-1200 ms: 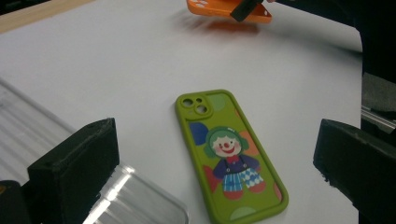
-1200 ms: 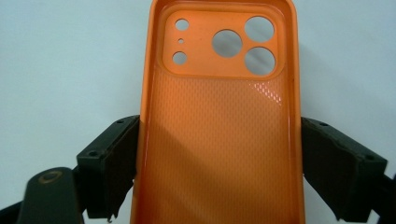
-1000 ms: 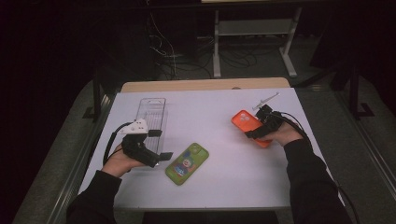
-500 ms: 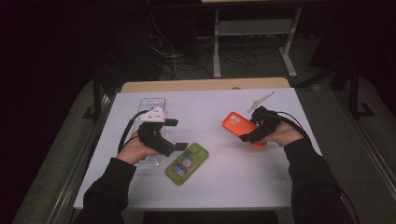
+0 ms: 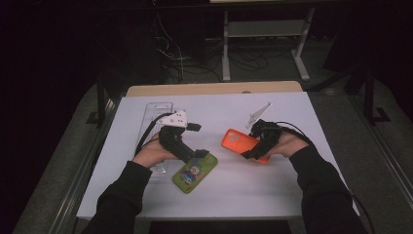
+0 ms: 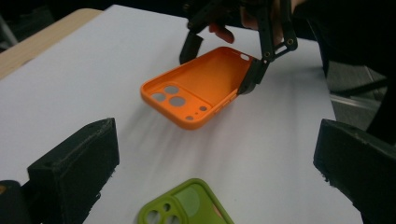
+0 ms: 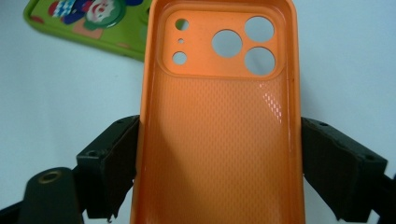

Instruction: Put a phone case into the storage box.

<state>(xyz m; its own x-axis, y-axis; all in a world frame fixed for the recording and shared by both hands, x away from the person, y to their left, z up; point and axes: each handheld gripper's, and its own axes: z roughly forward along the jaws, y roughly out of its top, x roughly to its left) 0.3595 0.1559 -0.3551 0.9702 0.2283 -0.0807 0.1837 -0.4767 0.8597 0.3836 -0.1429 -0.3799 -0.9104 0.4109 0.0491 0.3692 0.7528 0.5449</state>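
Your right gripper [image 5: 253,148] is clamped across the width of the orange phone case [image 5: 238,141], one pad on each long side near its lower end. In the right gripper view the case [image 7: 219,135] runs up the middle of the frame, hollow side facing the camera, camera cut-outs at the top. In the left gripper view it hangs tilted above the white table [image 5: 302,122], lens end dipping toward lower left, clear of the surface. So the pick-up looks done: you have the case firmly and off the table, right of centre in the high view.

Your left gripper [image 5: 200,155] has its jaws wide apart with nothing between them. In the high view it sits just left of centre, its tips at the upper end of the green phone [image 5: 195,173], which lies flat with its cartoon-printed back up. In the left gripper view the green phone [image 6: 187,205] peeks in at the bottom edge between the two open jaws.

What is left, as I judge it: take or steady the green phone, then bring the orange case over and fit it on. Neither has started. A clear plastic tray [image 5: 155,114] lies in the upper left of the table, untouched.
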